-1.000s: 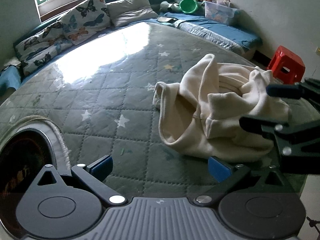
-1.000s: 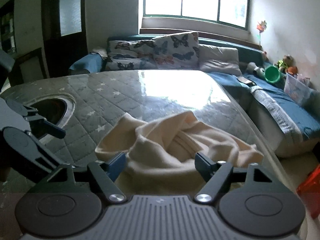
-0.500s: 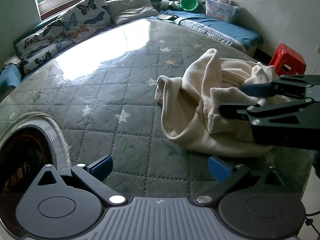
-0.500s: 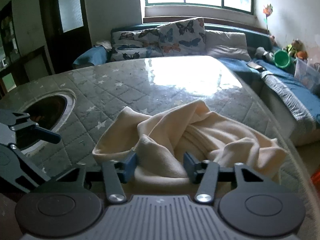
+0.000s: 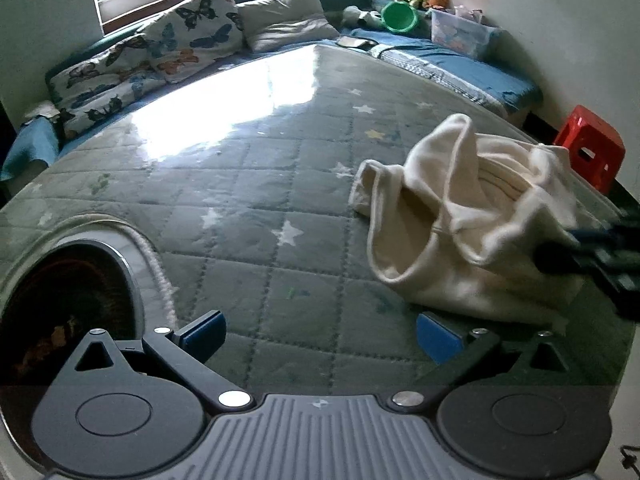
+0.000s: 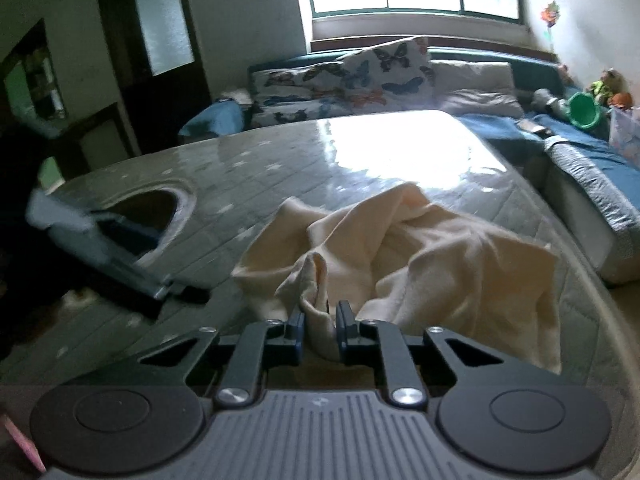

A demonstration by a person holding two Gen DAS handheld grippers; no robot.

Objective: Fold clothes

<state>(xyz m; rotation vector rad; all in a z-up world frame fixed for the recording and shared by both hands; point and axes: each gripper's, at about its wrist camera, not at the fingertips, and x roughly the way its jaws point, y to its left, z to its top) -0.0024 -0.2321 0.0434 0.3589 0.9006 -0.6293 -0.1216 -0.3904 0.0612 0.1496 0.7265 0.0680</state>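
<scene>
A crumpled cream garment [image 5: 468, 220] lies on the grey-green star-quilted mattress [image 5: 260, 216], right of centre in the left wrist view. My left gripper [image 5: 320, 332] is open and empty, low over the mattress, left of the garment. My right gripper [image 6: 320, 326] is shut on a bunched fold of the cream garment [image 6: 420, 256] at its near edge and holds that fold up. The right gripper also shows blurred at the right edge of the left wrist view [image 5: 580, 256]. The left gripper shows blurred at the left of the right wrist view [image 6: 120, 256].
A round dark opening [image 5: 68, 296] is set in the mattress at the near left. Butterfly pillows [image 5: 160, 56] and a bench with a green bowl [image 5: 398, 16] and a clear box [image 5: 460, 36] line the far side. A red stool [image 5: 592, 152] stands at the right.
My right gripper has closed on a fold of the cream garment and pulled it up and back. The left gripper stayed open and shifted slightly.
</scene>
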